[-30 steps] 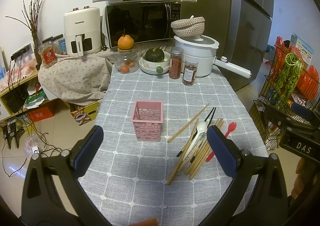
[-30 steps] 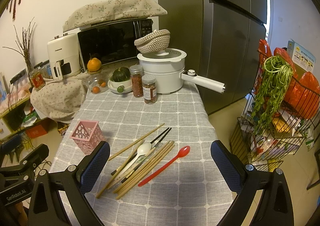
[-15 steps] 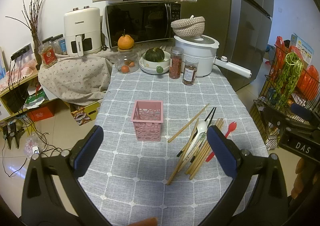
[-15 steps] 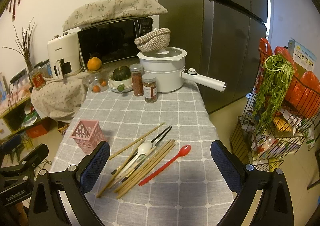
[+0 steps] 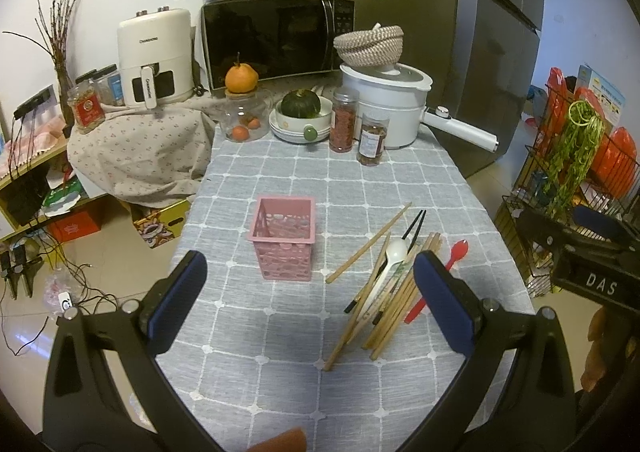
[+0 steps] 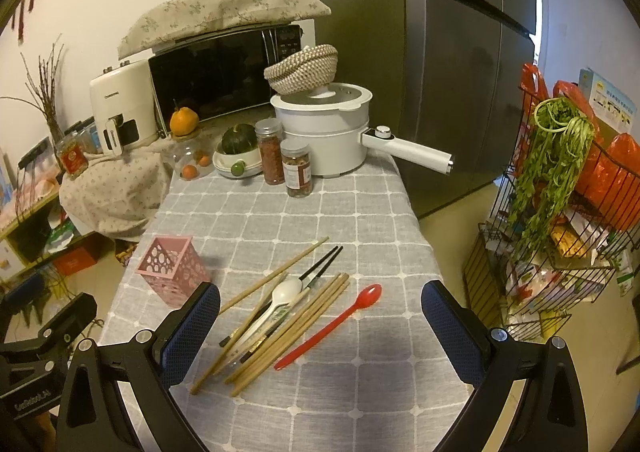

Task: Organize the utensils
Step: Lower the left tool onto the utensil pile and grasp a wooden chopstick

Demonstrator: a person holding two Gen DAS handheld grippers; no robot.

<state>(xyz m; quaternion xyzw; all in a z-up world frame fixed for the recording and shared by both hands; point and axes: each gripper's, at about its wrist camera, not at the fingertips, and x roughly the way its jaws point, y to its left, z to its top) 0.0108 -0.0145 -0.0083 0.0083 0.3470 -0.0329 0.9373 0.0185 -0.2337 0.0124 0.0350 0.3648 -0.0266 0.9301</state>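
Note:
A pink perforated holder (image 5: 285,238) (image 6: 174,272) stands upright and empty on the grey checked tablecloth (image 5: 280,336). To its right lies a heap of several wooden chopsticks (image 5: 394,298) (image 6: 292,328), a black pair (image 5: 416,221) (image 6: 322,268), a white spoon (image 5: 389,263) (image 6: 280,297) and a red spoon (image 5: 452,256) (image 6: 332,326). My left gripper (image 5: 306,302) hangs open above the near cloth, empty. My right gripper (image 6: 320,326) is open over the heap, holding nothing.
At the table's far end stand a white pot (image 5: 386,108) with a long handle, two spice jars (image 5: 358,128), a bowl with a green squash (image 5: 301,112) and a glass jar (image 5: 242,118). A wire rack (image 6: 560,220) with greens stands right of the table.
The right wrist view has crept slightly closer to the utensil heap. The left gripper and all utensils have stayed put.

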